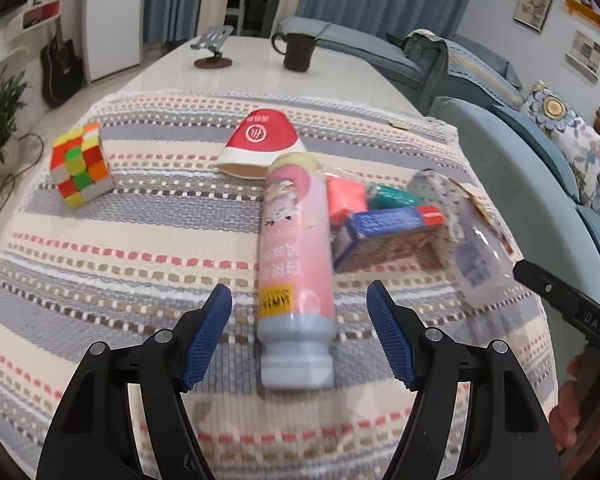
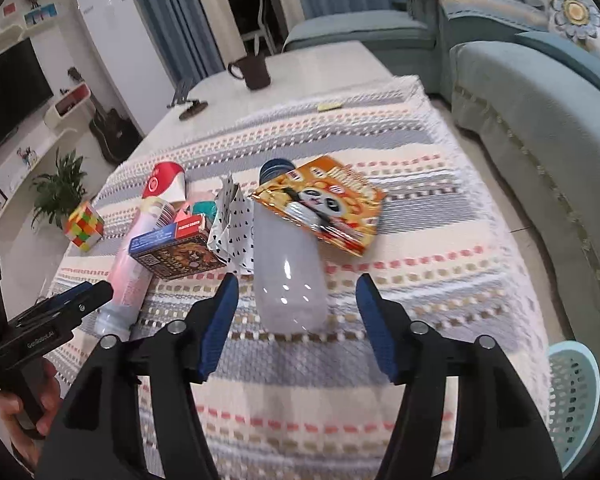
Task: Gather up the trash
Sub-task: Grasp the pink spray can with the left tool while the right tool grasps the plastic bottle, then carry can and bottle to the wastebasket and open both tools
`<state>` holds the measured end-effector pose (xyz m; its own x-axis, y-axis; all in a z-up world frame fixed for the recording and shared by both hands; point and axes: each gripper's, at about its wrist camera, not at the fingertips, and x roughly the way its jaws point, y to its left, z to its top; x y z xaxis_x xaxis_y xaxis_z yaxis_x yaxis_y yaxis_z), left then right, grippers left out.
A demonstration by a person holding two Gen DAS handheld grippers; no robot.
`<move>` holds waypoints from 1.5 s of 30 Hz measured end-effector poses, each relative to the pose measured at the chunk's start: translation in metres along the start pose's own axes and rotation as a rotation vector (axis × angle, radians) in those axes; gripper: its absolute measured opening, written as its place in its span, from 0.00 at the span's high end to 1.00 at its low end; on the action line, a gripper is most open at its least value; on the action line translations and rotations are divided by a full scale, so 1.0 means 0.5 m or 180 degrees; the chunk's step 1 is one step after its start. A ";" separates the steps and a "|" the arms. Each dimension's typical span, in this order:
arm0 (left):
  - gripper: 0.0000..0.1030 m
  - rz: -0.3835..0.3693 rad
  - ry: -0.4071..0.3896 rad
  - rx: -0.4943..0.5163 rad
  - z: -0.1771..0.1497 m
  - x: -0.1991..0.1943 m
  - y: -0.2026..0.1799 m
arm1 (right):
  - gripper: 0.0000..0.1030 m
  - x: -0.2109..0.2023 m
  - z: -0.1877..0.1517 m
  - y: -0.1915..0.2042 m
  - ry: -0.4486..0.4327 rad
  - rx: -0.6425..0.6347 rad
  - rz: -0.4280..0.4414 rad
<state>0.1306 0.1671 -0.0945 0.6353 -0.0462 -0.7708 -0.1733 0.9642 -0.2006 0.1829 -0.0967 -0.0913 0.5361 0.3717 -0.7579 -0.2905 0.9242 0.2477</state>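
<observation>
The left gripper (image 1: 300, 320) stands wide open, empty, straddling the neck end of a pink-labelled plastic bottle (image 1: 296, 256) lying on the striped woven cloth (image 1: 120, 248). The right gripper (image 2: 296, 312), equally open and empty, faces a clear plastic bottle (image 2: 288, 272). Beyond lie a blue snack box (image 2: 176, 248), an orange panda packet (image 2: 324, 204) and a red-and-white paper cup (image 1: 260, 140).

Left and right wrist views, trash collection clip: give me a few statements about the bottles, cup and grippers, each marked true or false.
1. The pink bottle lies on its side between the open fingers of the left gripper. True.
2. The right gripper is shut on the clear bottle. False: it is open, with the bottle lying loose.
3. The red and white paper cup stands upright. False: it lies tipped over.
4. A puzzle cube sits on the striped cloth. True.
</observation>
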 end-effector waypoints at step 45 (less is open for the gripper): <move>0.57 -0.0424 0.0327 0.0058 -0.159 -0.078 -0.058 | 0.55 -0.165 -0.280 -0.052 0.0655 -0.0027 -0.0038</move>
<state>0.0510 0.1204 -0.1068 0.5714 -0.1995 -0.7961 -0.0784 0.9523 -0.2949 0.0352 -0.1634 -0.1197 0.3667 0.3342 -0.8683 -0.2923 0.9274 0.2335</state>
